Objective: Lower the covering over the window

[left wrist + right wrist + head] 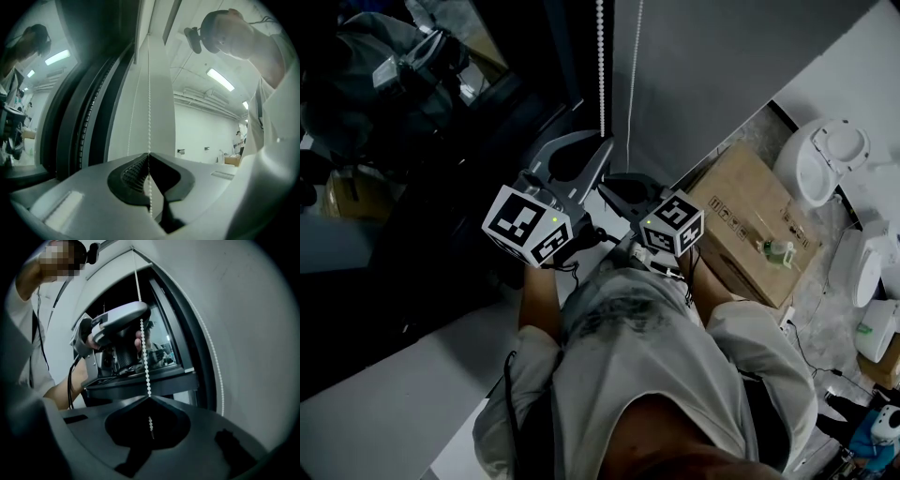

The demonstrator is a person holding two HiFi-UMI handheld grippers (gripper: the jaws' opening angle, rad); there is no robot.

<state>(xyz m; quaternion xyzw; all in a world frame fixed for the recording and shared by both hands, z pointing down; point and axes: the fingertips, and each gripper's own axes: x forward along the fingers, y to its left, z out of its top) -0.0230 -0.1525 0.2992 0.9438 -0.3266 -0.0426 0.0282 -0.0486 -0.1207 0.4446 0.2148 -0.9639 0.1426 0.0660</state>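
The white beaded pull chain [601, 66] hangs beside the grey fabric window covering [722, 66]. The left gripper [149, 154] and right gripper [149, 397] each clench it, pinched at their jaw tips.

Grey roller blind [722, 56], flat, matte, at 1 o'clock in the head view, white bead chain [601, 66] (two strands) hanging straight at 12 o'clock, dark window [441, 141] at 10 o'clock
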